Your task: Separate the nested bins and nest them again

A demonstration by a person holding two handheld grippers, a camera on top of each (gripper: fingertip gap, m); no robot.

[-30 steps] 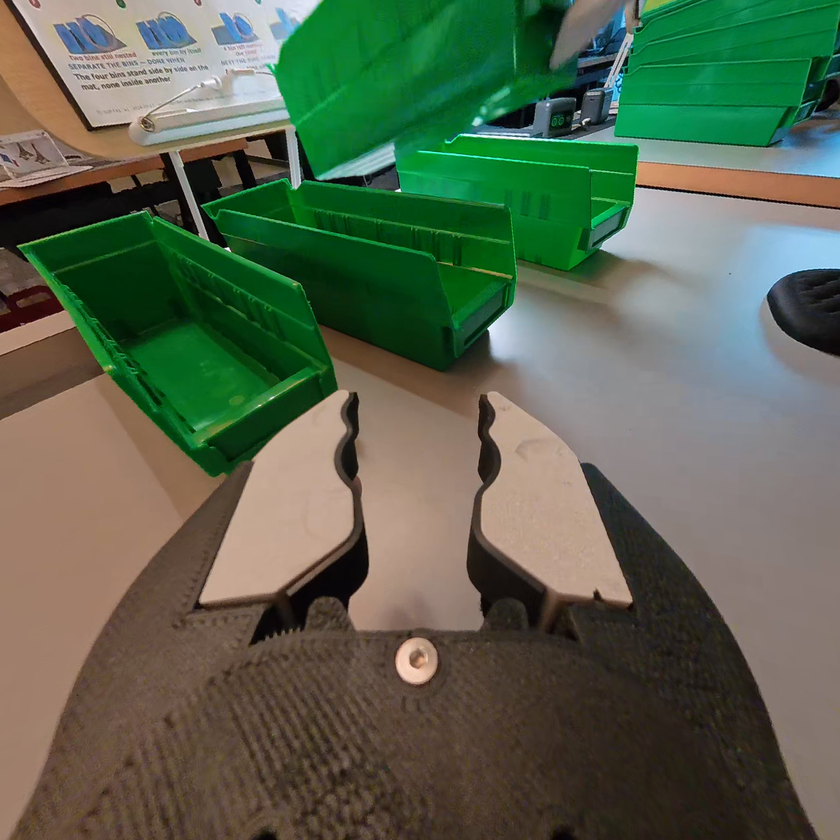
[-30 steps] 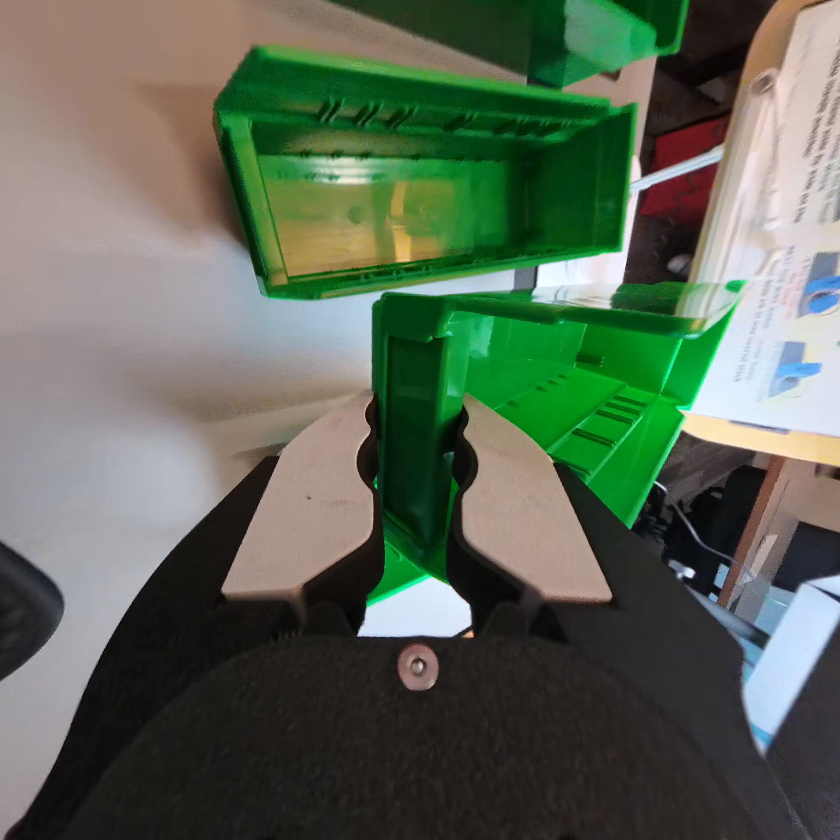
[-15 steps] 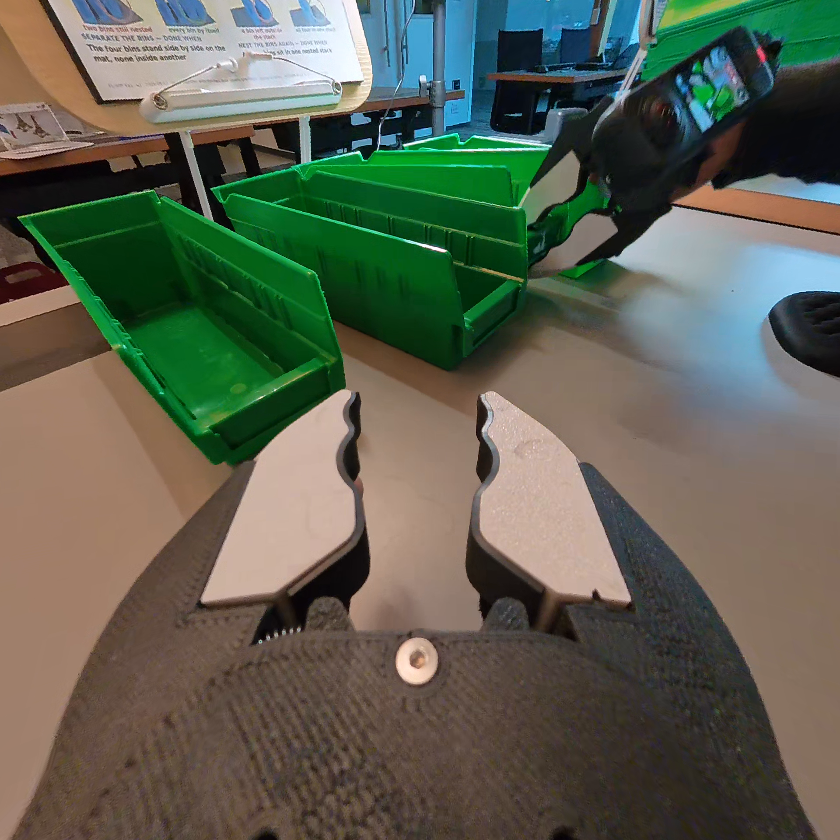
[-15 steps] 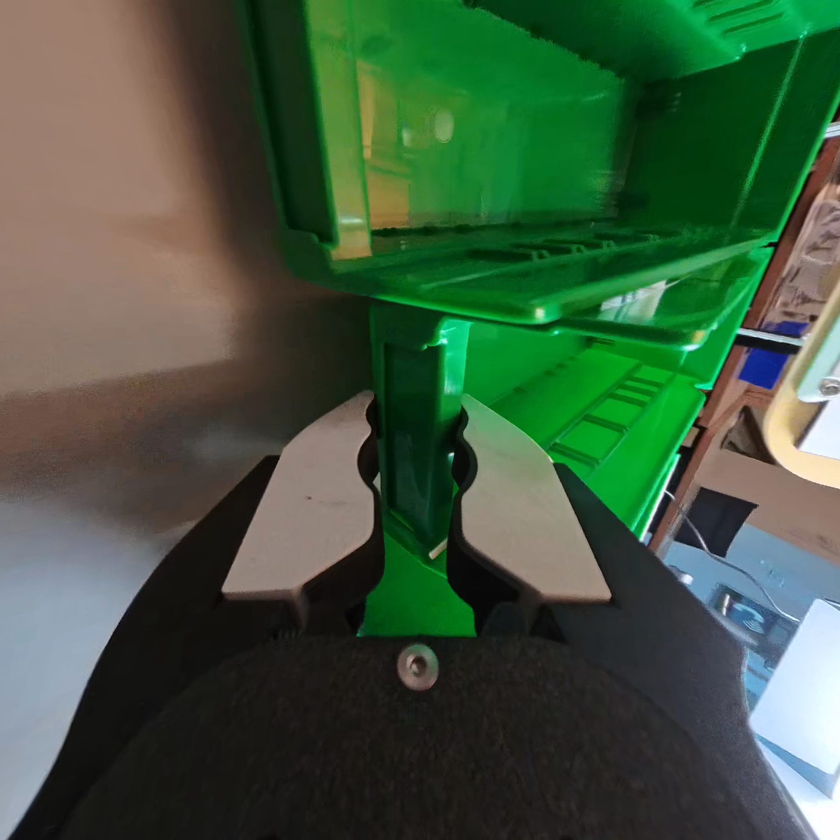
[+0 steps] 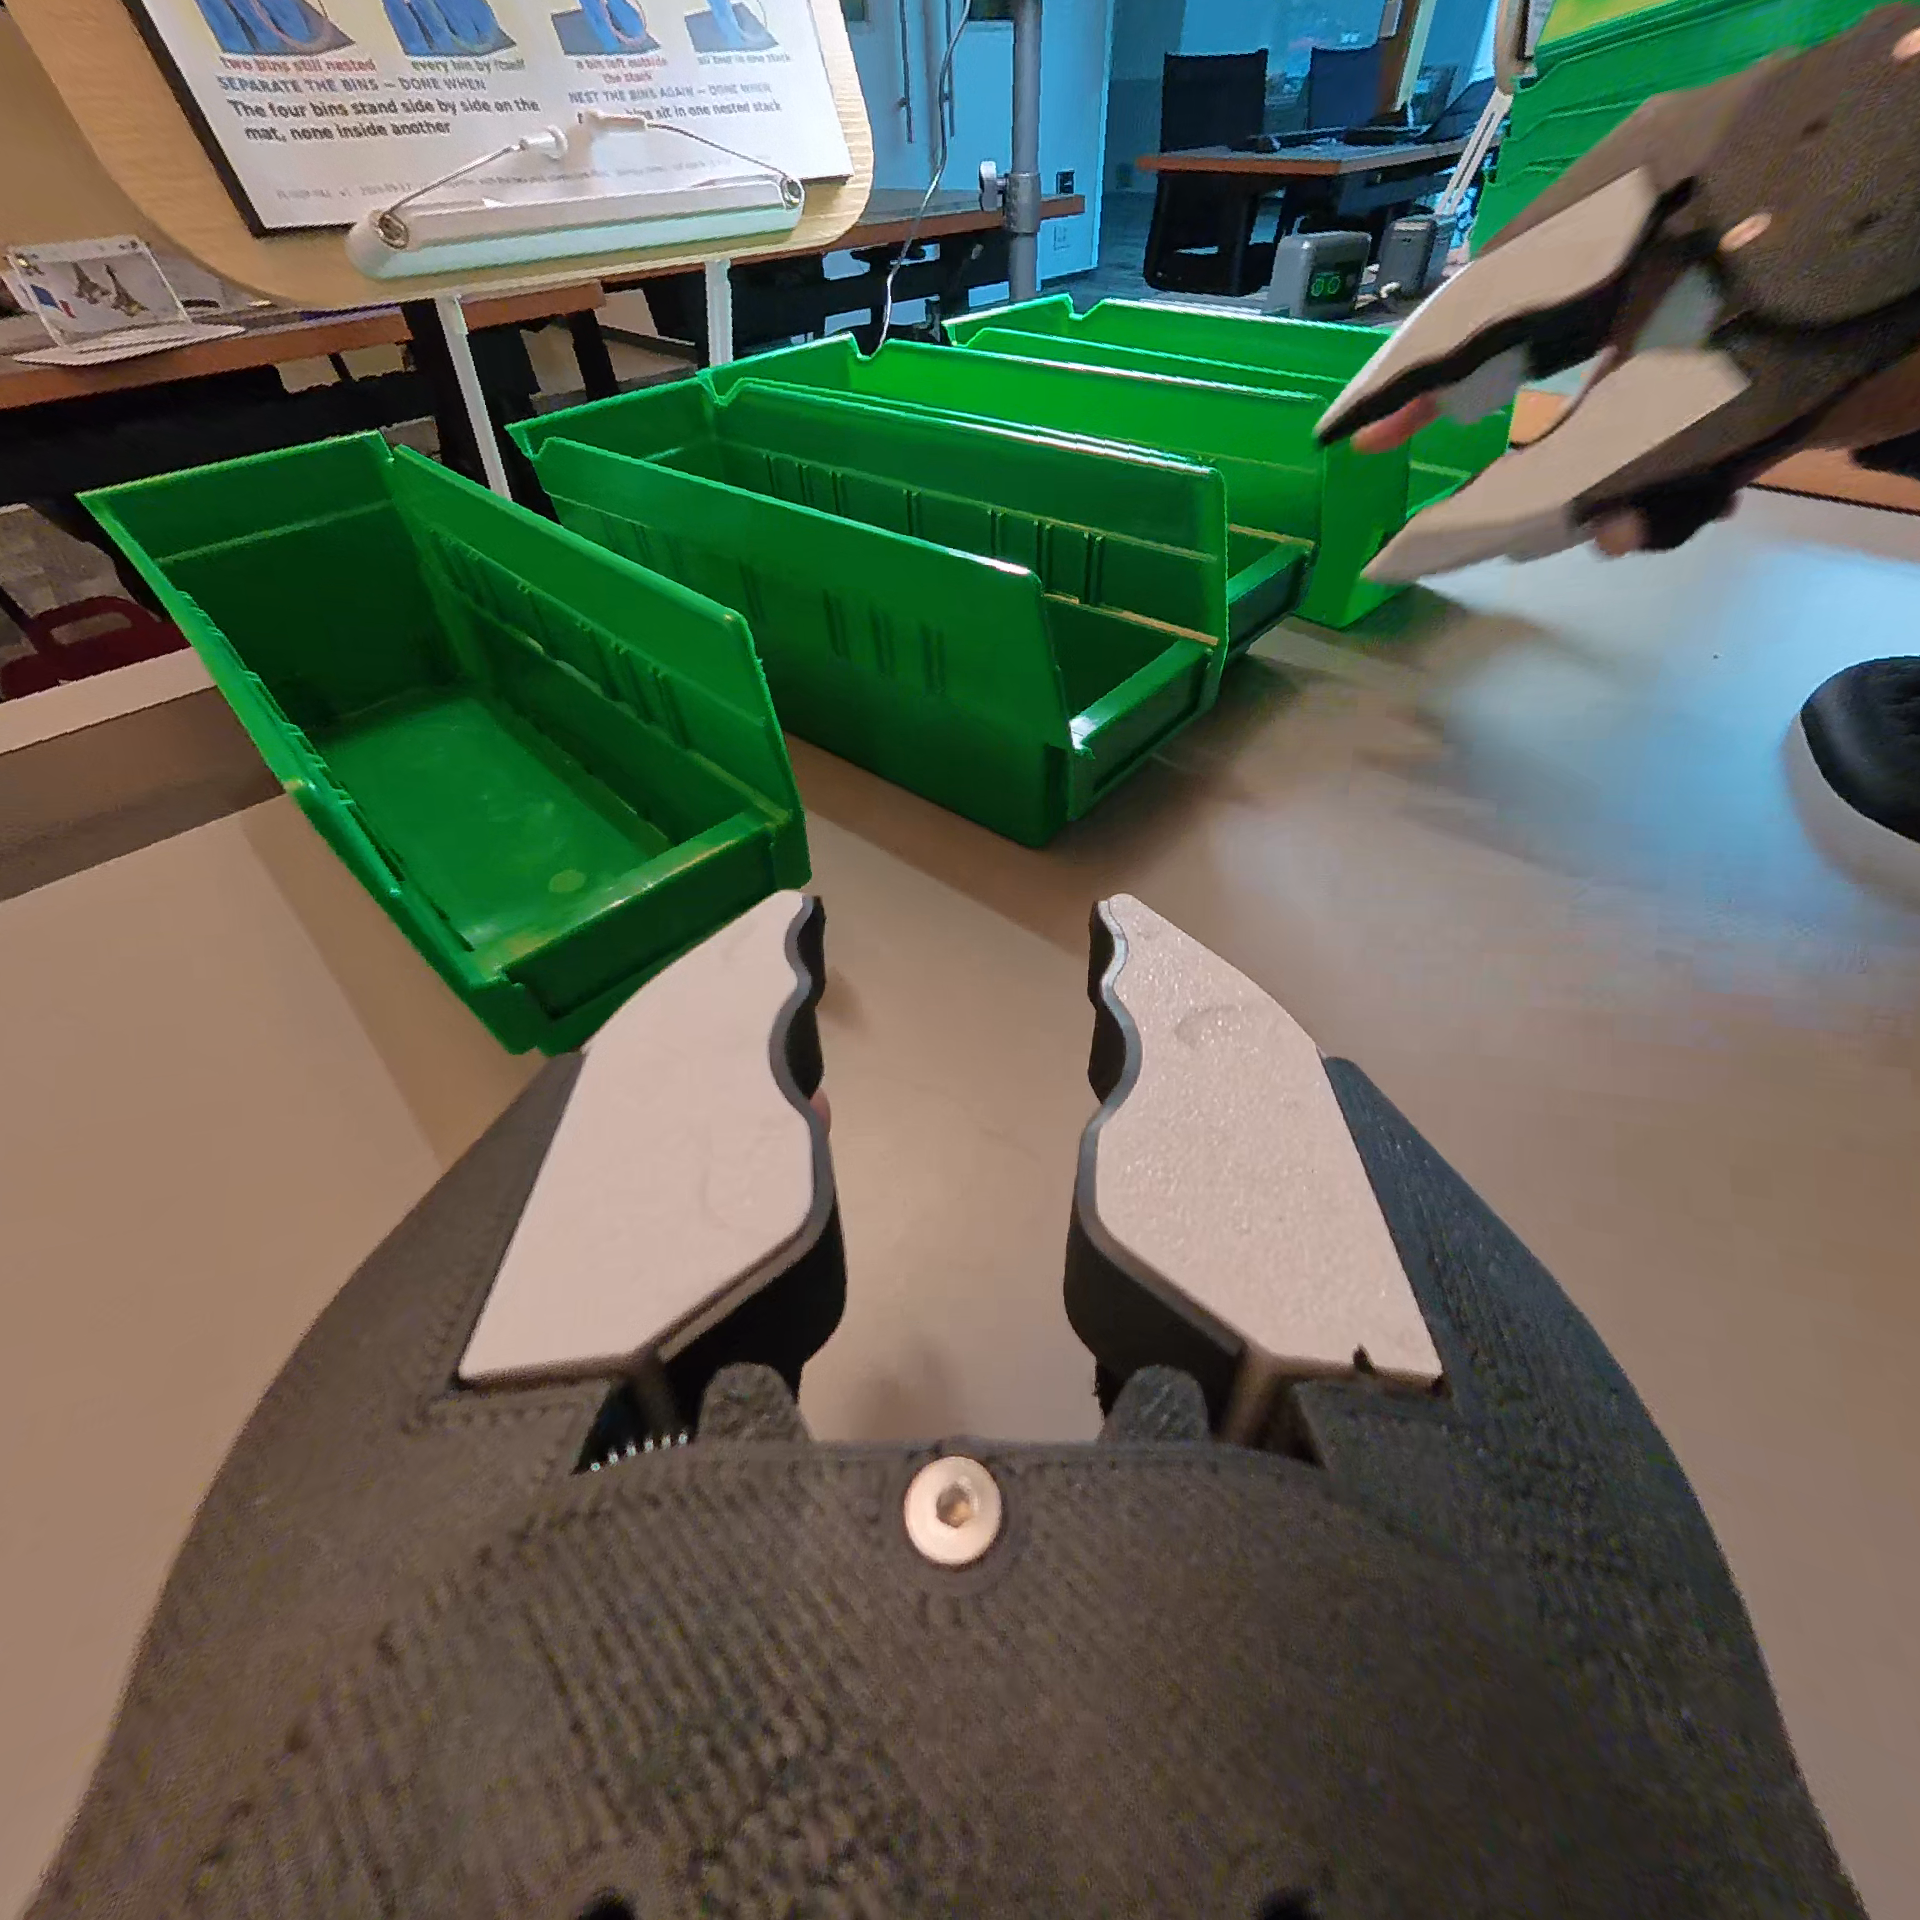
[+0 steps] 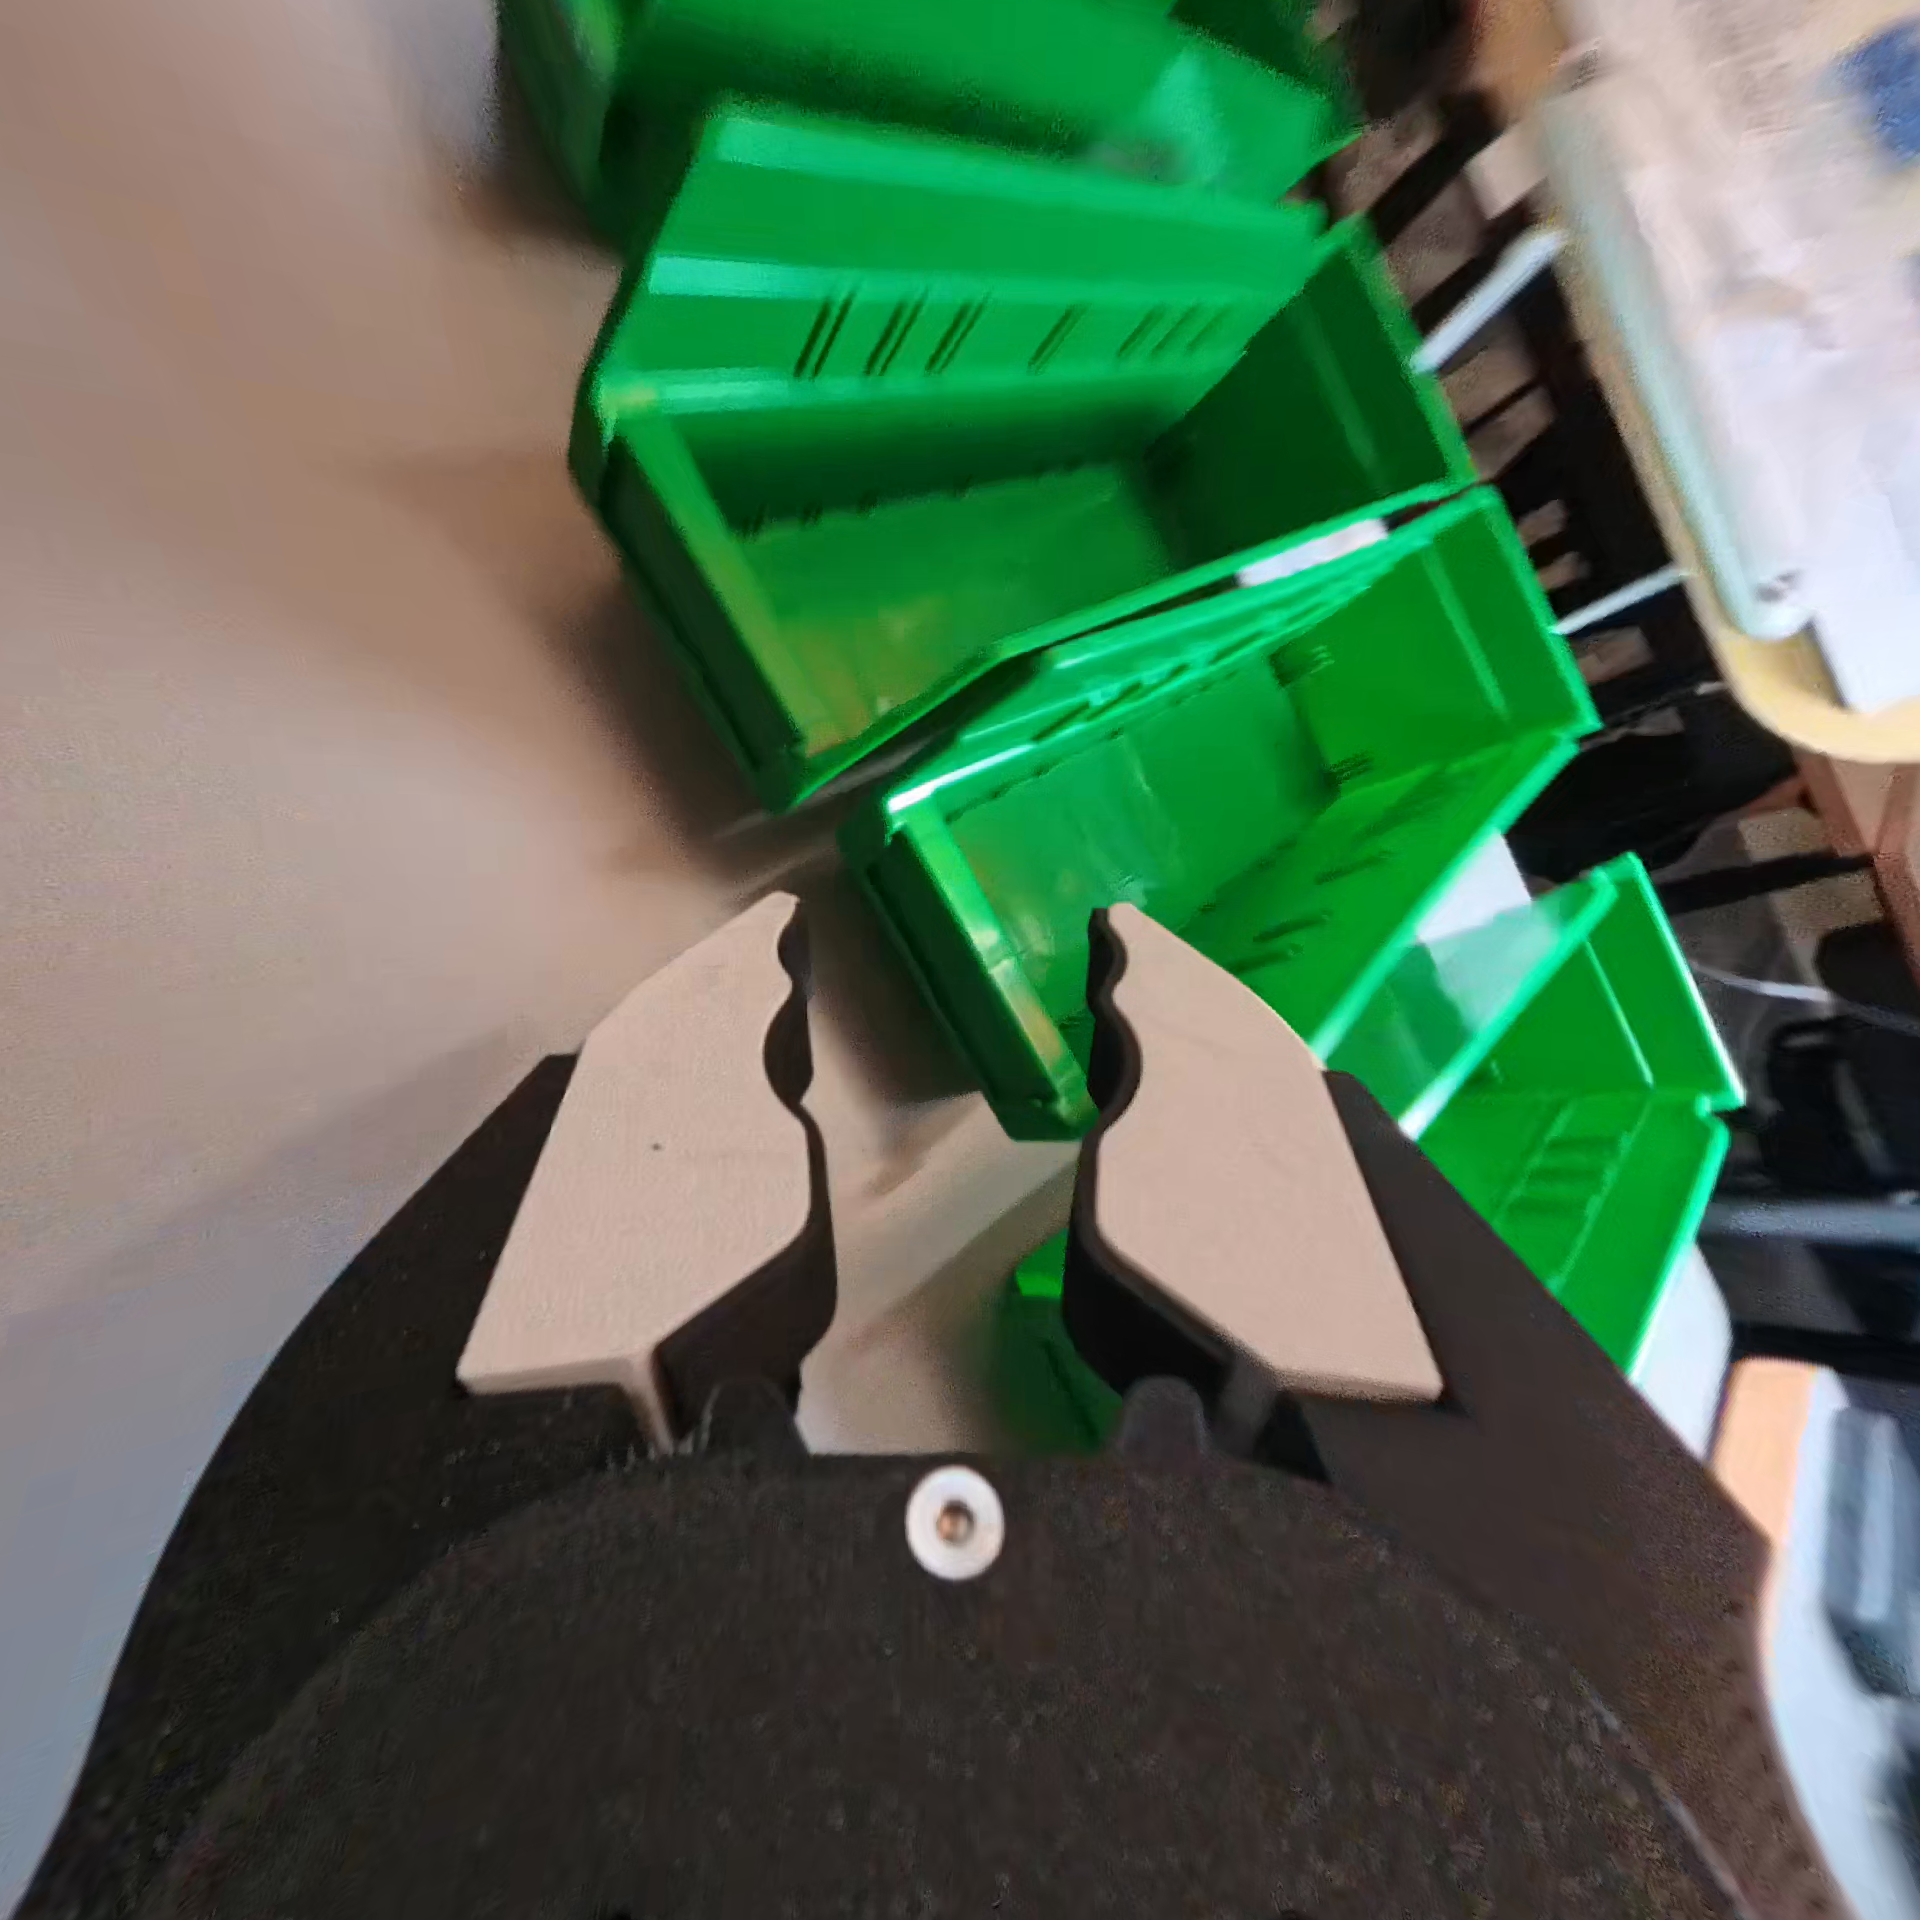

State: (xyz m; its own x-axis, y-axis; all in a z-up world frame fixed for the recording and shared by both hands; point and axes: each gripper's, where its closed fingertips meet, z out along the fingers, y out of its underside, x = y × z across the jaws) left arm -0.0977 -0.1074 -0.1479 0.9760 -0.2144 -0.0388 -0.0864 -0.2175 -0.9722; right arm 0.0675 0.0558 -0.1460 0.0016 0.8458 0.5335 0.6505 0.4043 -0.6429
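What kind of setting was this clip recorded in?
Probably an office or lab set up for recording demonstrations. An instruction board on a stand faces the beige table where the green bins sit, and desks with office chairs fill the room behind.

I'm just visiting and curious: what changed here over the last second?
The right gripper carried a green bin down beside the others, let it go, and now stands open, backed off. That bin rests on the table. The left gripper stayed open and empty; the nearest bin did not move.
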